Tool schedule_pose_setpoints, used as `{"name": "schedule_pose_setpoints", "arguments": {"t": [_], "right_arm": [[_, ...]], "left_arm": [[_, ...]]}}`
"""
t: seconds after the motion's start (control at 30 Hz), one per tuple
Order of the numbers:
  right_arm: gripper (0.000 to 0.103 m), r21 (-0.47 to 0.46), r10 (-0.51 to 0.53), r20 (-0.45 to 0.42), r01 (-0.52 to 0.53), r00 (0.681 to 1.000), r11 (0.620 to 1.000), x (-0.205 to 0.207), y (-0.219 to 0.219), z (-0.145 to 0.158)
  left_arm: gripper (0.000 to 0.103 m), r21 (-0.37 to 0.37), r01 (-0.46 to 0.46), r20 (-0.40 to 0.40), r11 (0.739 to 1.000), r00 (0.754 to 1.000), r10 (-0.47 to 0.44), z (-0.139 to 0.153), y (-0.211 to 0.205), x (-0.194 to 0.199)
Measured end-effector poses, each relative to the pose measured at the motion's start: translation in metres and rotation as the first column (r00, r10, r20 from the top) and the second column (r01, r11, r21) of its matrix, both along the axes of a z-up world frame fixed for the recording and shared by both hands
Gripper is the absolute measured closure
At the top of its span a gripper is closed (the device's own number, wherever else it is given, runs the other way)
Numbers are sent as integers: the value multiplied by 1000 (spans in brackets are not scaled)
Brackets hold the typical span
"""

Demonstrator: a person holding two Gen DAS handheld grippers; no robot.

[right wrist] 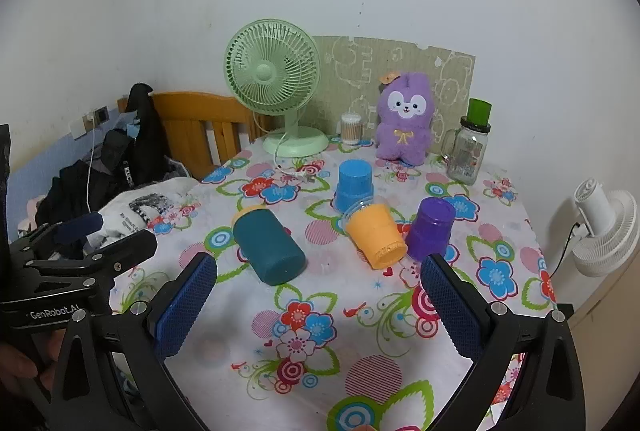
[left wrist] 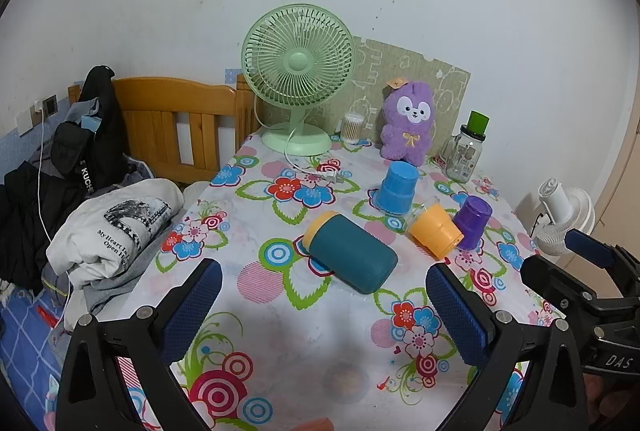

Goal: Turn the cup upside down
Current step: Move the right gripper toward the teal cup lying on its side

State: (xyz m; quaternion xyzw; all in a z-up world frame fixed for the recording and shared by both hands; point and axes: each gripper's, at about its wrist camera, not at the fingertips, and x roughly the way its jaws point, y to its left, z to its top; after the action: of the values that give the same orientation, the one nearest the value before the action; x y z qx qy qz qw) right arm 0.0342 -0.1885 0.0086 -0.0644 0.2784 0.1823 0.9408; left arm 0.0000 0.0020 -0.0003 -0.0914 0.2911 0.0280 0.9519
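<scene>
Across the floral vinyl table [left wrist: 280,311], a ribbed green plastic fan [left wrist: 298,79] and a fuzzy purple plush [left wrist: 408,123] at the back. Nearer, a matte teal cylindrical cup [left wrist: 352,251] on its side, yellow rim leftward; beyond it, a tipped orange cup [left wrist: 434,231] touching an inverted purple cup [left wrist: 472,221]. Left tongs [left wrist: 324,307] and right tongs [right wrist: 320,307] spread wide, textured blue pads bare.

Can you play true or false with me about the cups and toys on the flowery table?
1. The blue cup stands upside down. True.
2. The teal cup stands upright. False: it lies on its side.
3. The right gripper holds the orange cup. False: it is open and holds nothing.
4. The purple plush toy sits by the wall. True.
5. The left gripper is open. True.
</scene>
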Motion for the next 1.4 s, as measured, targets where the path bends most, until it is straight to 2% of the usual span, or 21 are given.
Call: {"name": "schedule_pose_setpoints", "arguments": {"t": [0.1,0.77,1.17,1.4], "right_arm": [[0,0,2,-9,-2,1000,1000,0,0,-3],[0,-48,38,-93,-43,995,998,39,13,-24],[0,-108,114,-189,-136,975,985,92,46,-58],[0,-178,162,-262,-213,951,961,130,79,-85]], "left_arm": [[0,0,-3,-4,1000,1000,3,-13,0,3],[0,-17,-19,-81,1000,997,18,-35,10,24],[0,-14,-49,-198,999,979,45,-73,27,59],[0,-8,-93,-289,996,953,87,-98,43,85]]}}
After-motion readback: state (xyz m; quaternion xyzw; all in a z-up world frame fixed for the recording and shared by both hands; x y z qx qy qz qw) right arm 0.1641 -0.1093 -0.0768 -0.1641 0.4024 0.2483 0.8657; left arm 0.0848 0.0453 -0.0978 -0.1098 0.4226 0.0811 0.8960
